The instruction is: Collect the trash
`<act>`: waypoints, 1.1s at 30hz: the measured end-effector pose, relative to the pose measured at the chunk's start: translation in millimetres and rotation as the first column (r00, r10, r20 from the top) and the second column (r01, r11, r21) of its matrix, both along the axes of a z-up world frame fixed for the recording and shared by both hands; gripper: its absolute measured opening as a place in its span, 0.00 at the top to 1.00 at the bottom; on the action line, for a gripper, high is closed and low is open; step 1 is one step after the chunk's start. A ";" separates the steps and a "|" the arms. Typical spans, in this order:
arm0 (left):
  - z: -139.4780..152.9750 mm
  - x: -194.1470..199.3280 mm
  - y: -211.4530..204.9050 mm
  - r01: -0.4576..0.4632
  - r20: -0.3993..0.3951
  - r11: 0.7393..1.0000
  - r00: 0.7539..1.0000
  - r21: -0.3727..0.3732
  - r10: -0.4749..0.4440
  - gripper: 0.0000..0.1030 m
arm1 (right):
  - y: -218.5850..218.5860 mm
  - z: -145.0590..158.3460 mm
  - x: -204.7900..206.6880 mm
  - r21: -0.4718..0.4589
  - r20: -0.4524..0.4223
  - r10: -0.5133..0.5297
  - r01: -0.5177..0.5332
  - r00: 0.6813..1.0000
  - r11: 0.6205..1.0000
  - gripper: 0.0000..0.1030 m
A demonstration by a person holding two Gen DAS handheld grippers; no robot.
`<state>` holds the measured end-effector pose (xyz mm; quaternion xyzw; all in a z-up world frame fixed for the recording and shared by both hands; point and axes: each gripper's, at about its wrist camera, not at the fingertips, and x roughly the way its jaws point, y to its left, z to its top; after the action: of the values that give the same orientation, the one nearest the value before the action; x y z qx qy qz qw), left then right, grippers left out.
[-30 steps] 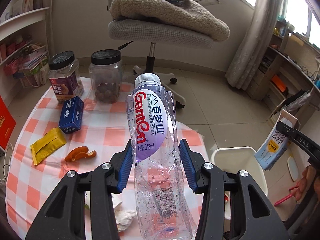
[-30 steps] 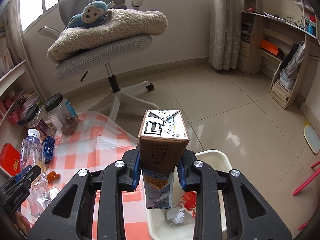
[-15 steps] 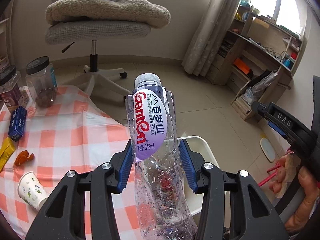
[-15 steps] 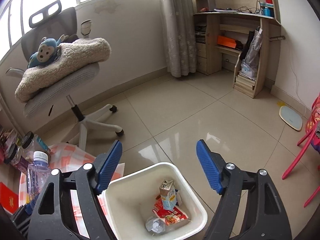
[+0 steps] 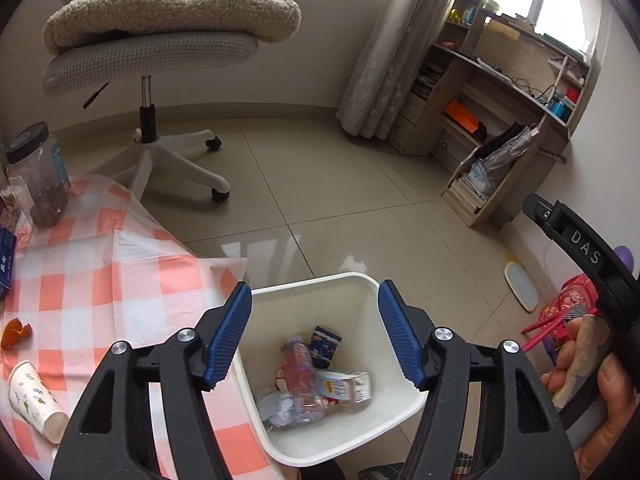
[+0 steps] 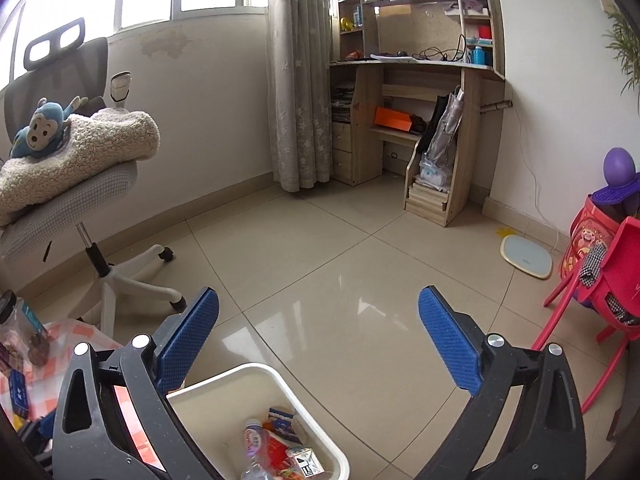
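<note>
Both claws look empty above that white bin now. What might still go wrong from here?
The white bin sits right at the table edge, so the left claw swinging back could knock it. The tablecloth hangs loose at that corner and might snag, dragging the paper cup or orange peel off. The tipped cup may roll away when grabbed.

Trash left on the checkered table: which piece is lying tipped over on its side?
The white paper cup, lying near the table's front edge. The orange peel is just a flat scrap.
</note>
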<state>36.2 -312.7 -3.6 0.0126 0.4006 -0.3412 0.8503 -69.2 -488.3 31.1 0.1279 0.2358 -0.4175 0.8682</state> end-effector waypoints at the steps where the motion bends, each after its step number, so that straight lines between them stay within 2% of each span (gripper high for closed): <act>1: 1.3 1.4 3.9 -0.019 0.022 1.000 1.000 0.011 0.019 0.33 | 3.6 0.0 1.8 -0.017 -0.008 0.003 -0.003 1.000 1.000 0.07; 6: 7.1 12.4 31.5 -0.130 0.103 0.990 0.987 0.048 0.124 0.21 | 32.6 0.0 12.9 -0.092 -0.035 0.032 -0.035 0.999 0.995 0.07; 10: 11.3 21.5 57.4 -0.243 0.199 0.966 0.955 0.086 0.222 0.12 | 60.8 -0.4 24.1 -0.125 -0.041 0.075 -0.080 0.996 0.989 0.07; 14: 10.5 34.1 86.5 -0.329 0.250 0.939 0.922 0.103 0.296 0.10 | 89.0 -8.7 43.5 -0.117 -0.080 0.138 -0.147 0.987 0.982 0.07; 26: 0.4 61.7 156.8 -0.467 0.259 0.872 0.868 0.144 0.423 0.10 | 161.7 -27.7 101.3 -0.041 -0.165 0.278 -0.288 0.946 0.957 0.07; 33: -26.3 89.5 201.5 -0.513 0.209 0.821 0.857 0.251 0.472 0.10 | 196.6 -41.4 127.7 0.030 -0.199 0.369 -0.371 0.908 0.928 0.07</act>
<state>125.7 -111.2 -29.9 0.0597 0.3774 -0.0435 0.9231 58.5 -291.8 -10.3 0.0343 0.3406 -0.2570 0.9037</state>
